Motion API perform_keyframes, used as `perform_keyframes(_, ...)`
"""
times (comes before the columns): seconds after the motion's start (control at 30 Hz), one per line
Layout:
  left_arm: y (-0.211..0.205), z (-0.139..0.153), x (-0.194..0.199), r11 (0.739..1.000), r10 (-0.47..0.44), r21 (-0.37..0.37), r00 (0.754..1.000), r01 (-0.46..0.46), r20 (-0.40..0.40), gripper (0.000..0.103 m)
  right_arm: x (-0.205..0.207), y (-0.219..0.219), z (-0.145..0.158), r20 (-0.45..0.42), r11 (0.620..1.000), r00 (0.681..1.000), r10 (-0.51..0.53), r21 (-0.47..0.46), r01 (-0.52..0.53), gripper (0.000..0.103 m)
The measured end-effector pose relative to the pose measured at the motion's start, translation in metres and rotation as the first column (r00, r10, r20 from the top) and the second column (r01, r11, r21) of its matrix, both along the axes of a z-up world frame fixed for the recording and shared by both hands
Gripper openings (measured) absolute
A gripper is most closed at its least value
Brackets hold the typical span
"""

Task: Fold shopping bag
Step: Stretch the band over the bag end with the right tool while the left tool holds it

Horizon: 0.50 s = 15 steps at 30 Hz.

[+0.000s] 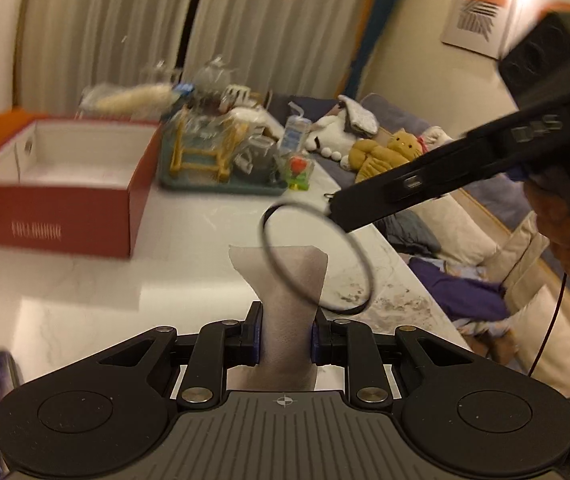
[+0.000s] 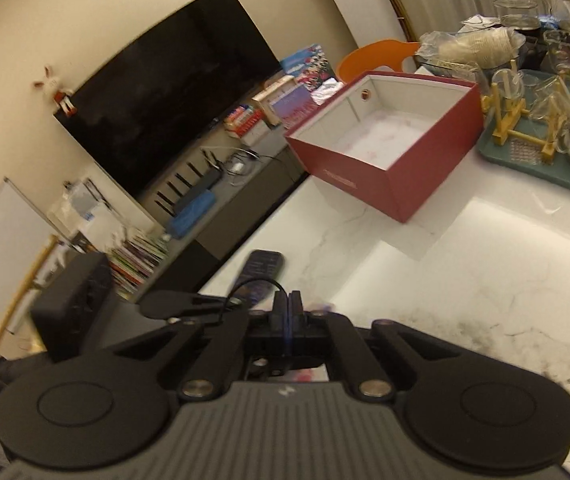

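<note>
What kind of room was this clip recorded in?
Most likely a home living room: a large dark TV hangs on the wall, a sofa holds plush toys, and the white marble-look table carries glassware.

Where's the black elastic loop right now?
In the left wrist view the black elastic loop hangs in the air at centre, pinched by the right hand-held gripper, around the folded bag held in the left hand-held gripper.
</note>
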<state>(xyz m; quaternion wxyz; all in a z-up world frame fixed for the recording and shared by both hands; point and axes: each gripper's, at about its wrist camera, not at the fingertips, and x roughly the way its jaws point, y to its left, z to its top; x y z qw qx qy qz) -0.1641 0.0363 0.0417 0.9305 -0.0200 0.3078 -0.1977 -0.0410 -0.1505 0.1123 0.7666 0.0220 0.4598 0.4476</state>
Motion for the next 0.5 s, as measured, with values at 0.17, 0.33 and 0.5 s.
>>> perform_keyframes(0.17, -0.013, 0.008, -0.012, 0.991, -0.069, 0.117, 0.992, 0.057, 0.103, 0.022, -0.001, 0.001, 0.002, 0.035, 0.998, 0.999, -0.001, -0.066, 0.003, 0.000)
perform_keyframes(0.33, -0.009, 0.022, -0.025, 0.994, -0.099, 0.067, 0.975, 0.087, 0.200, 0.022, -0.002, 0.002, 0.005, 0.067, 0.993, 0.998, 0.000, -0.121, 0.008, 0.000)
perform_keyframes(0.5, -0.005, 0.037, -0.037, 0.995, -0.097, 0.014, 0.949, 0.098, 0.301, 0.019, -0.009, 0.001, 0.010, 0.082, 0.991, 0.997, 0.012, -0.135, -0.001, 0.000)
